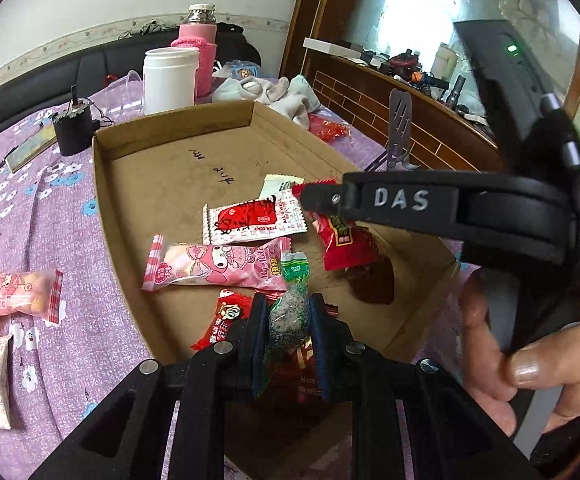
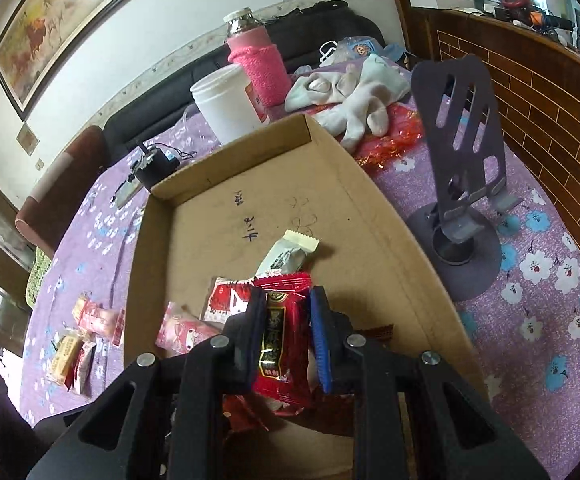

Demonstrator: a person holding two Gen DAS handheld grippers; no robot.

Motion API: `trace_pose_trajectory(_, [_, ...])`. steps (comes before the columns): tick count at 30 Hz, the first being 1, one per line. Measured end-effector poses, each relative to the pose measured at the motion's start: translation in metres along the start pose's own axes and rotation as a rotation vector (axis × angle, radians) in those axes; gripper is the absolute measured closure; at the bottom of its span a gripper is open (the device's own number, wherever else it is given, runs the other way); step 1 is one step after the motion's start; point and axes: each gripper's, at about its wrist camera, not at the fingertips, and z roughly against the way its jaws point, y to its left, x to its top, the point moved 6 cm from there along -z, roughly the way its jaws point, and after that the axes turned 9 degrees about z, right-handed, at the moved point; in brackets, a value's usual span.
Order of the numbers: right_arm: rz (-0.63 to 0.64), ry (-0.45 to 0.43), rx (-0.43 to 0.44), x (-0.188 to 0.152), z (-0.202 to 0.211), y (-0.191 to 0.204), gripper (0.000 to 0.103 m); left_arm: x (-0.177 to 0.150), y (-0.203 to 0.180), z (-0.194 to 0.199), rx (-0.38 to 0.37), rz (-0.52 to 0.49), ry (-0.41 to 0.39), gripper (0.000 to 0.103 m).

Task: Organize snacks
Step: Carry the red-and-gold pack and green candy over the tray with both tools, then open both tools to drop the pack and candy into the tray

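The left gripper (image 1: 288, 316) is closed on a green-topped candy (image 1: 290, 304), held above the near end of the cardboard tray (image 1: 178, 128). The right gripper (image 2: 284, 320) is clamped on a red snack packet (image 2: 282, 332) over the same tray. A pink packet (image 1: 218, 266) and a red-and-white packet (image 1: 250, 220) lie inside the tray. More snacks (image 1: 18, 292) lie on the purple tablecloth (image 1: 50, 220) beside it.

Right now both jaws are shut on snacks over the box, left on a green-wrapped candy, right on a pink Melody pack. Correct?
One error: the right gripper holds a red packet, not the pink pack, which lies loose in the box. The right wrist view shows it. The left gripper does hold the green candy.
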Motion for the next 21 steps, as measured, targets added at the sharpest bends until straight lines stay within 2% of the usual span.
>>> trace_pose_trajectory(12, [0.0, -0.017, -0.019, 0.002, 0.006, 0.0, 0.08, -0.001, -0.002, 0.001, -0.006, -0.007, -0.023, 0.081])
trace_pose_trajectory(13, [0.001, -0.021, -0.022, 0.002, 0.007, -0.001, 0.08, -0.001, -0.002, 0.002, -0.002, -0.009, -0.026, 0.078])
trace_pose_trajectory(16, [-0.008, -0.035, -0.018, 0.004, 0.011, -0.002, 0.08, 0.0, -0.002, 0.006, 0.005, -0.005, -0.042, 0.061])
trace_pose_trajectory(21, [-0.01, -0.068, 0.005, 0.007, 0.02, 0.0, 0.08, 0.004, 0.002, 0.019, 0.032, -0.001, -0.075, 0.059])
